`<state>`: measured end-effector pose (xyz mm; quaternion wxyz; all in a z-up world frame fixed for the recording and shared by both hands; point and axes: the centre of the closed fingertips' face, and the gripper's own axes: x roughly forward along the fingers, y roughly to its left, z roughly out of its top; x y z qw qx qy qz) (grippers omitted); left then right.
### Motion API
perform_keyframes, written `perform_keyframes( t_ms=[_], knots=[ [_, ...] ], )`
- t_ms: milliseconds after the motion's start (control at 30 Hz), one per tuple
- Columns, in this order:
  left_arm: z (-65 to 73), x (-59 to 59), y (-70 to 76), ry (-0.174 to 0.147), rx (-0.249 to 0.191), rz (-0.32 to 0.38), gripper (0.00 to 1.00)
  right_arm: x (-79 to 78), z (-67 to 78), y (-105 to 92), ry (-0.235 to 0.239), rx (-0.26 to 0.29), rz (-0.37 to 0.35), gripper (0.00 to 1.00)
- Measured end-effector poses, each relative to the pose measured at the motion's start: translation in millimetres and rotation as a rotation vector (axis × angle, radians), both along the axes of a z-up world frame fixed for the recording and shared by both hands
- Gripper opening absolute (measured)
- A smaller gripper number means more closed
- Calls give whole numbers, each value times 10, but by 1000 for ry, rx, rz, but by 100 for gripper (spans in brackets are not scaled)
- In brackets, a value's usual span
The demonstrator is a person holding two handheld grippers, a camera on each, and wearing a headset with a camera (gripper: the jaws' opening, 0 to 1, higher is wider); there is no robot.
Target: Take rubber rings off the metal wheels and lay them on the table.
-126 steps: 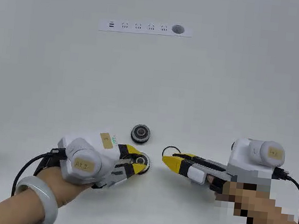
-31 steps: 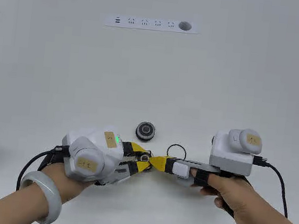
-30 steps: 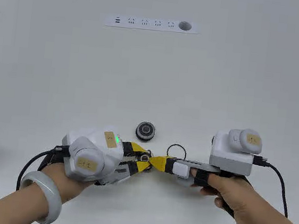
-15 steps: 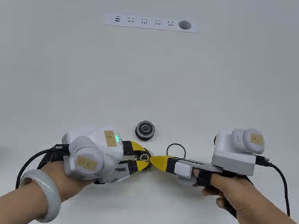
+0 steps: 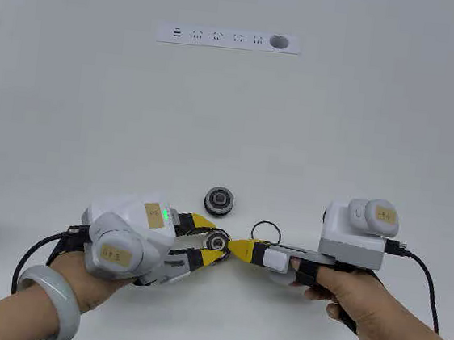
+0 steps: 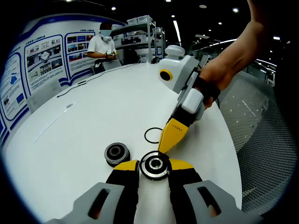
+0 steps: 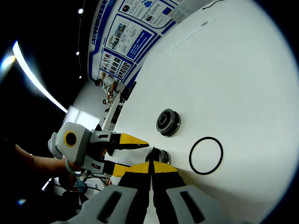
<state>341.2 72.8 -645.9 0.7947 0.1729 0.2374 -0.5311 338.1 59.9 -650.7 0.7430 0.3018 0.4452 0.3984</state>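
On the near edge of the tabletop (image 5: 336, 133), the left gripper (image 5: 213, 240) clamps a metal wheel (image 6: 155, 165) between its yellow jaws. The right gripper (image 7: 150, 164), jaws pinched flat together, pokes its tip at that wheel's rim. Count so far: two wheels, one loose rubber ring (image 5: 266, 231). The second wheel (image 5: 219, 201) lies just beyond. Way back, the head view has a power strip (image 5: 228, 38), while the left gripper view has a standing person (image 6: 103, 44).

A white power strip (image 5: 224, 37) lies flat far ahead in the head view, with a row of sockets and a round grey disc at its right end. In the left gripper view, blue-framed posters (image 6: 46, 53) line a curved wall. A person (image 6: 103, 44) in a white top stands near shelves (image 6: 142, 32), under strip lights (image 6: 177, 30) on a dark ceiling.
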Motion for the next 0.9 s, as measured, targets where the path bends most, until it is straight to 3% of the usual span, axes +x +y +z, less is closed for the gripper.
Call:
perform_keyframes(
  t_ms=[433,900],
  knots=[
    [-28,0,145,-4,9,29,45,-32,67,26,-7,11,8,2],
    [-34,-20,337,-4,-4,76,55,-116,246,63,-22,45,11,2]
  ],
)
